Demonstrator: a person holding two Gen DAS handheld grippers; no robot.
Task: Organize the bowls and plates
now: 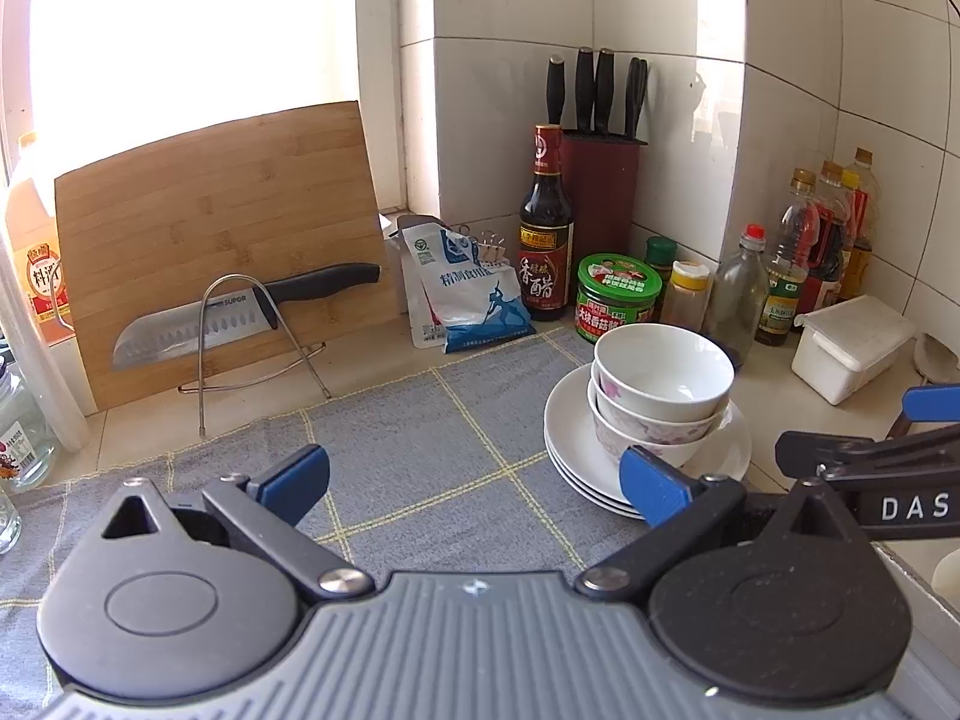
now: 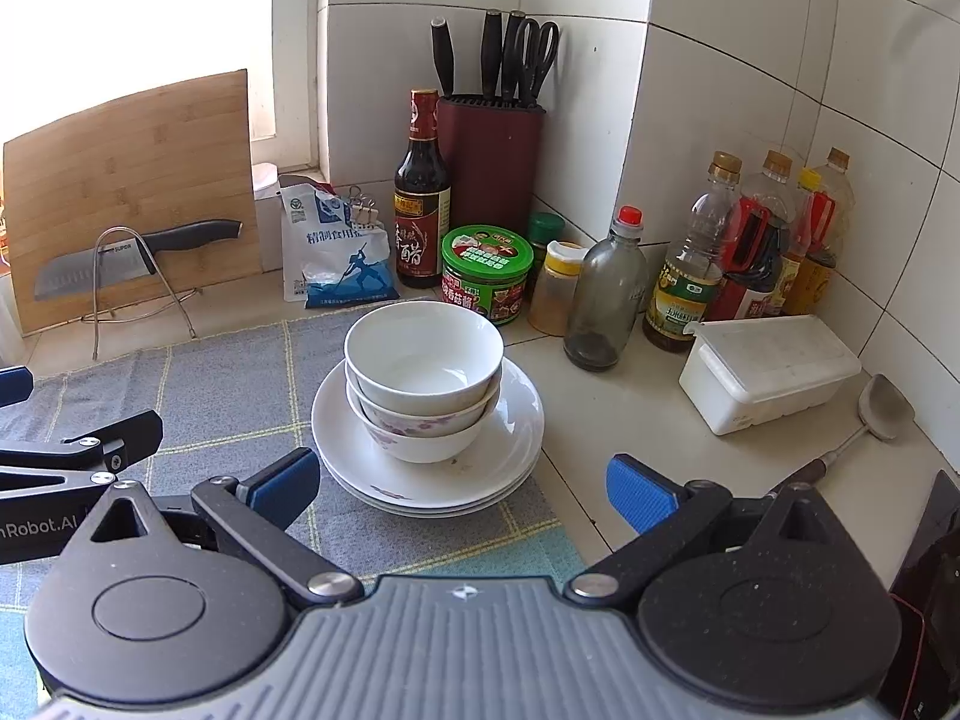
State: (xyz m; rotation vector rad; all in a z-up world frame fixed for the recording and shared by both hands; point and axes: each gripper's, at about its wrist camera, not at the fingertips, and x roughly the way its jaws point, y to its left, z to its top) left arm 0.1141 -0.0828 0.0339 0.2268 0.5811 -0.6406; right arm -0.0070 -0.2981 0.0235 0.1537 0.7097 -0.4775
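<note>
Both my tongs, left [image 1: 474, 483] and right [image 2: 459, 489], hang spread apart and empty, short of the nested bowls [image 2: 423, 384] atop the stacked plates [image 2: 429, 474] on the grey mat [image 1: 408, 438]. Bowls could tip if I nudge them sideways. Bottles [image 2: 606, 294] crowd behind and right; open mat lies left, worktop [image 2: 630, 420] right.

A pale counter [image 2: 630, 420] carries a grey checked mat [image 2: 240, 384]; stacked plates [image 2: 510, 450] sit on the mat's edge toward three o'clock, with bottles [image 2: 606, 294] at one o'clock.
</note>
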